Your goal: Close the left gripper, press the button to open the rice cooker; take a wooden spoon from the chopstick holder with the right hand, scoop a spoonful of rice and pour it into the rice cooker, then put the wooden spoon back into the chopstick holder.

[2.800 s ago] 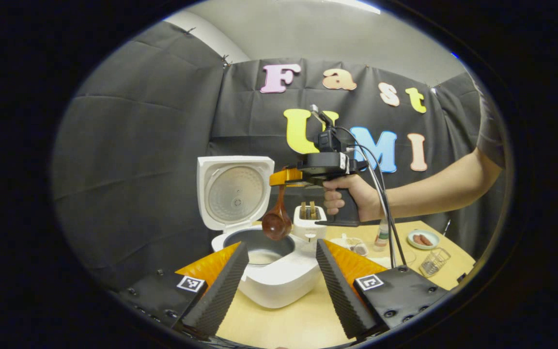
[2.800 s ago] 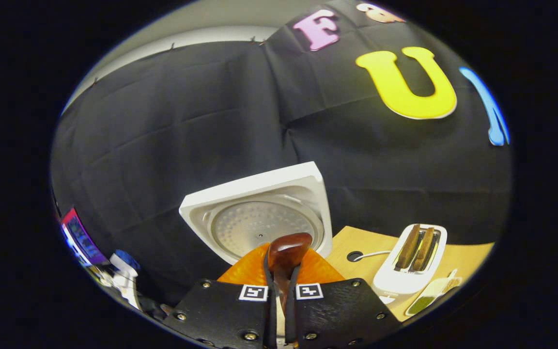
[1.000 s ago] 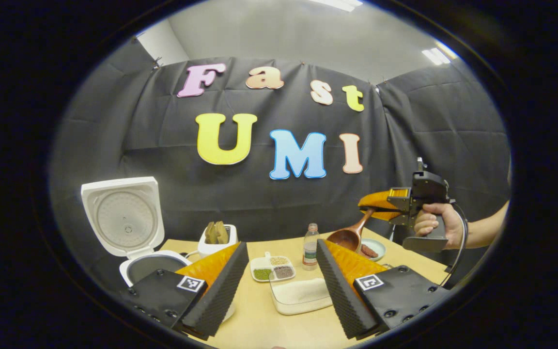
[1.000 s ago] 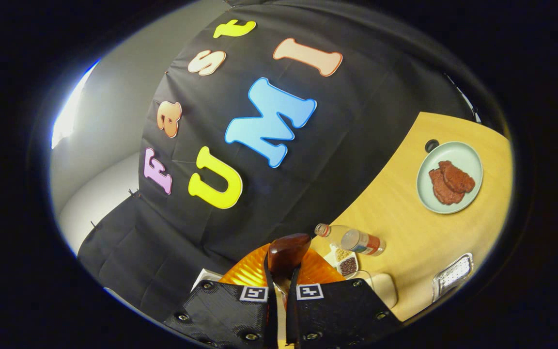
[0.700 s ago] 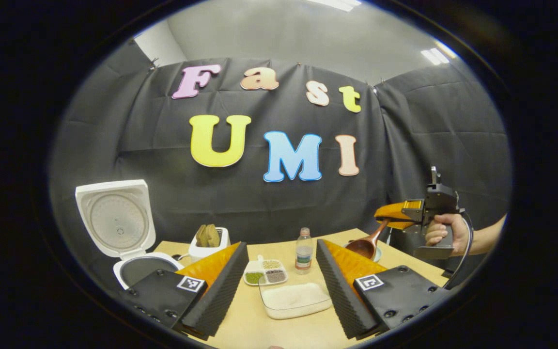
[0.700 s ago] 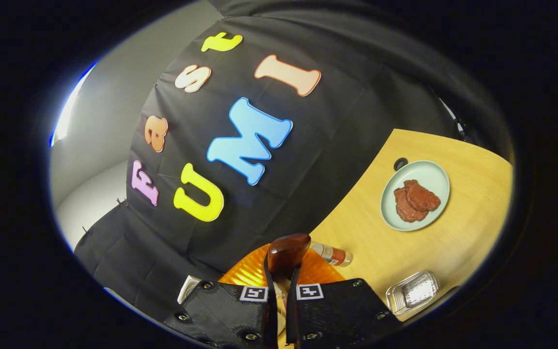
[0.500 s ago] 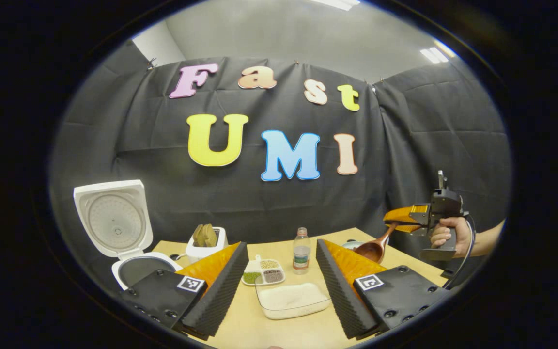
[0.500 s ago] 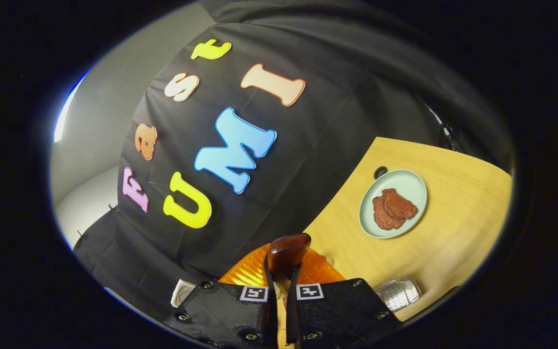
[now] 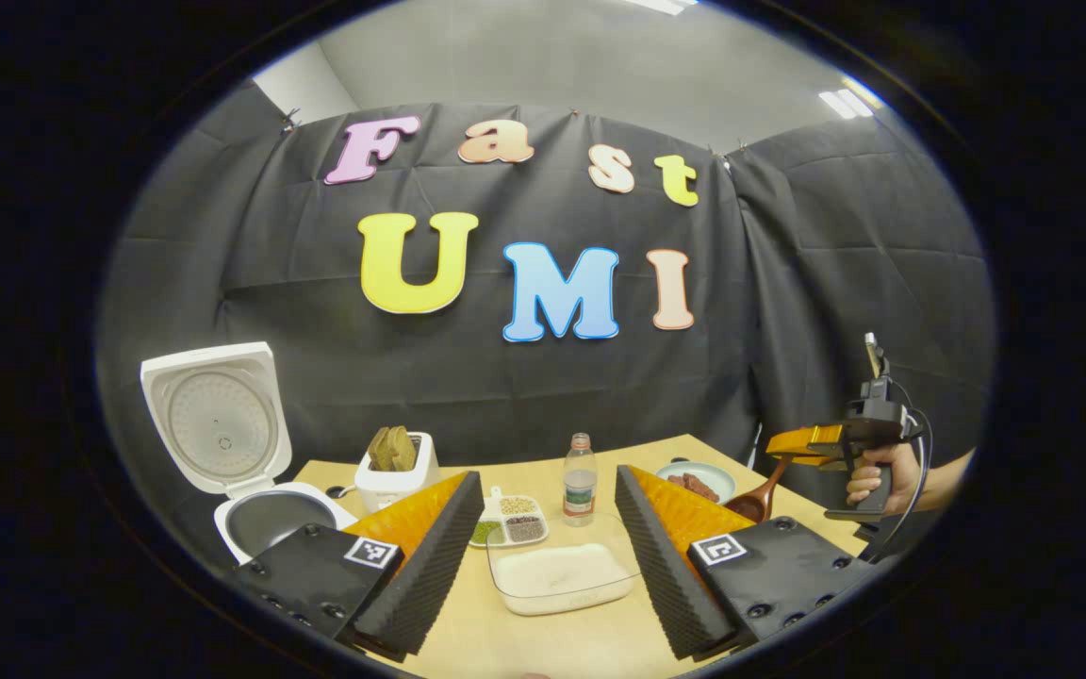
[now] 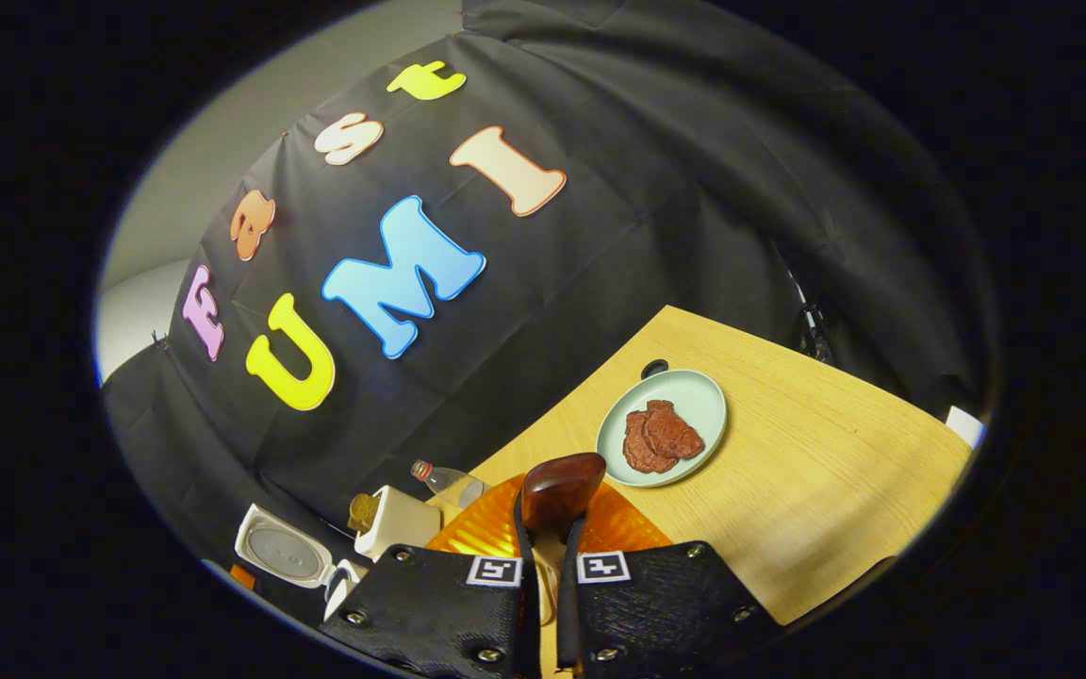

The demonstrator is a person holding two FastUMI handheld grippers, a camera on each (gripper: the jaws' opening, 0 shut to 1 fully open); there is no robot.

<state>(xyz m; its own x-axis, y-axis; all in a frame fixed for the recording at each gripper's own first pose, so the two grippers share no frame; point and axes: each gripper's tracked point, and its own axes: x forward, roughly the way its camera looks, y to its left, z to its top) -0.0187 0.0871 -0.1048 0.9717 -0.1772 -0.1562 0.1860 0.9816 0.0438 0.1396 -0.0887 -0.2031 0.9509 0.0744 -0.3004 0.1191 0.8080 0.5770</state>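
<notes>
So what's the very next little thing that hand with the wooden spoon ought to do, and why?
Probably lower the right gripper so the wooden spoon drops back into its holder. The rice cooker stands open, and the spoon, clamped between the fingers, hangs bowl-down at the table's far right, away from the cooker. The holder itself is hidden here.

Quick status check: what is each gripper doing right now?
Left gripper: open, holding nothing.
Right gripper: shut on the wooden spoon.

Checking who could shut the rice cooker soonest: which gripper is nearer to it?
Left. The left gripper hangs over the table's near side with the open rice cooker just off its left finger; the right gripper, shut on the wooden spoon, is out past the table's far right end.
</notes>
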